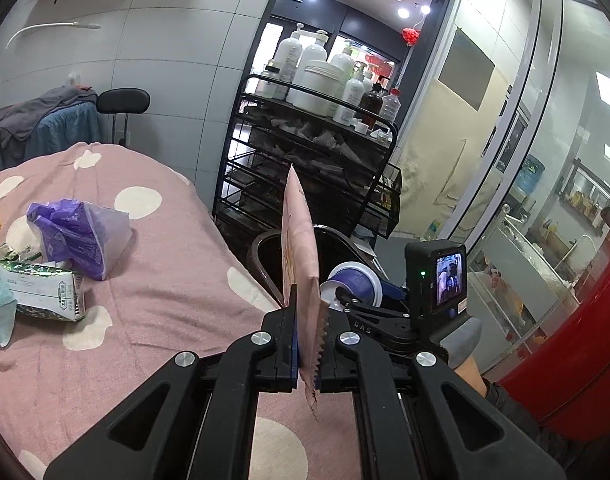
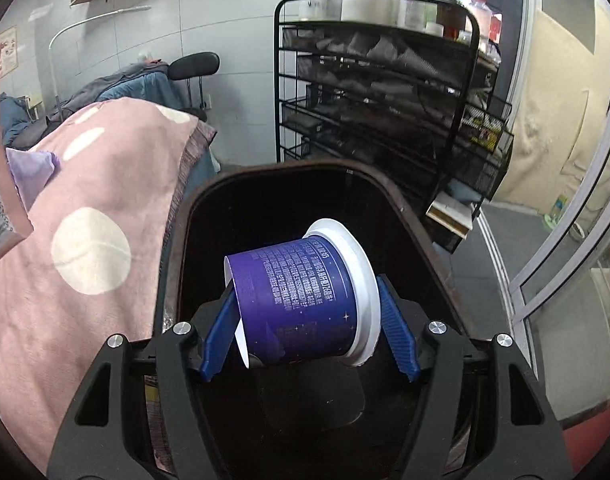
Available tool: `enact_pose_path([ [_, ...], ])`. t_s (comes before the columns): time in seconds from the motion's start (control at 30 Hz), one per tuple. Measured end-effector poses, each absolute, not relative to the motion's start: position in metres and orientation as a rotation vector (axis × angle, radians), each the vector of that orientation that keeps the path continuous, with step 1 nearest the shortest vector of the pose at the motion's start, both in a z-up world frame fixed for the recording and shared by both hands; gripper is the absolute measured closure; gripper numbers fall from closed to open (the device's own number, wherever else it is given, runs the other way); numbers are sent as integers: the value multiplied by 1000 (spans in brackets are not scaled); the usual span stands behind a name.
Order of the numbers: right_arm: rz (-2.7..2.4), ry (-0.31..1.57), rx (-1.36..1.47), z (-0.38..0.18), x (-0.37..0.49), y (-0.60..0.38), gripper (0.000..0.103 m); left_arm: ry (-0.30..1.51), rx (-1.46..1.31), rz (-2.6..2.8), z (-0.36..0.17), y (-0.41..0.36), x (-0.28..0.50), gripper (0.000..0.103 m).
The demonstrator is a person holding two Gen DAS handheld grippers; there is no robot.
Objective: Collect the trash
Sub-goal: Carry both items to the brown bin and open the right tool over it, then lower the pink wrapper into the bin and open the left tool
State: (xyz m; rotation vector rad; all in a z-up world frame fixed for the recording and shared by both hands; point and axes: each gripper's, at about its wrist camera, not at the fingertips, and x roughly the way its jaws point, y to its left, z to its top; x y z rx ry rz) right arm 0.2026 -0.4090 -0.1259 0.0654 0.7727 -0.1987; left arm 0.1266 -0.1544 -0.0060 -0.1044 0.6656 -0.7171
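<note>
Right wrist view was filled by the dark, open trash bin [image 2: 389, 196] standing just beside the bed [image 2: 105, 200] with its pink, white-dotted cover, and over the bin's mouth the right claw [image 2: 305, 320] held a blue paper cup [image 2: 301, 300] on its side, white rim toward the right finger, base toward the left. Both blue pads pressed on the cup, so the claw stood wide yet clamped on it. Judged from this, the step in hand was the drop: the cup already hung above the opening, and the next move called only for the jaws to part so it fell inside, clear of the rim. In the left wrist view the left claw [image 1: 307, 344] was closed tight on a flat pink packet [image 1: 301, 248] standing on edge, near the bin [image 1: 265, 252] but closer to the bed [image 1: 165, 300] side. That packet would need carrying further over the opening before release. More trash lay on the bed: a crumpled purple bag [image 1: 73, 236] and a green-and-white carton [image 1: 45, 292], both well apart from the bin.
</note>
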Motion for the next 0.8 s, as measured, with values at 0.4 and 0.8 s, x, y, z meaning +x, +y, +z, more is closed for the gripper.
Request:
enact_pose_path([
  [0.4,-227,742,134,-118,173,-399,19,689,-53,-770,-7,-183,137,98],
  [0.8,-284,640,158,-87,112,-388,16,765,-16,-830,-15,-228,154,98],
])
